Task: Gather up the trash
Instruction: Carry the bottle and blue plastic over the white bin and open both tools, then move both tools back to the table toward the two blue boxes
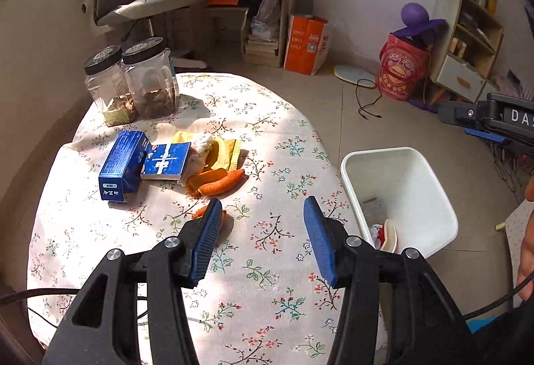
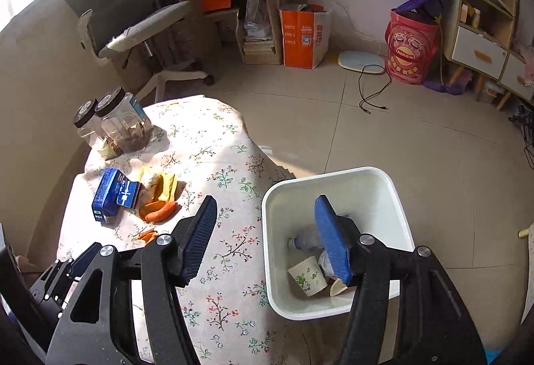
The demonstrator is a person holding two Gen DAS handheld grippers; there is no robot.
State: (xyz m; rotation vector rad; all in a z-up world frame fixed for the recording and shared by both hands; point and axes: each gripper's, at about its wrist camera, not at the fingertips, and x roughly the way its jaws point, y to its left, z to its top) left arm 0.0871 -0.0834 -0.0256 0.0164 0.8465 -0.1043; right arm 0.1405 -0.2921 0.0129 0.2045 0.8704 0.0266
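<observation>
White trash bin (image 2: 383, 185) sits on the floor just beside your counter (image 2: 213, 158); paper cup (image 2: 307, 276) & plastic bottle (image 2: 305, 240) lie inside. Orange peels (image 1: 217, 181), yellow wrapper (image 1: 228, 151), two blue boxes (image 1: 121, 161) lie on the cloth. Left hand-held gripper (image 1: 263, 225) & right hand-held gripper (image 2: 265, 231): jaws apart, empty.

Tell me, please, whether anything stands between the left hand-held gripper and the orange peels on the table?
Nothing visible does: the left hand-held gripper is open and empty, with only bare tablecloth between it and the orange peels.
</observation>
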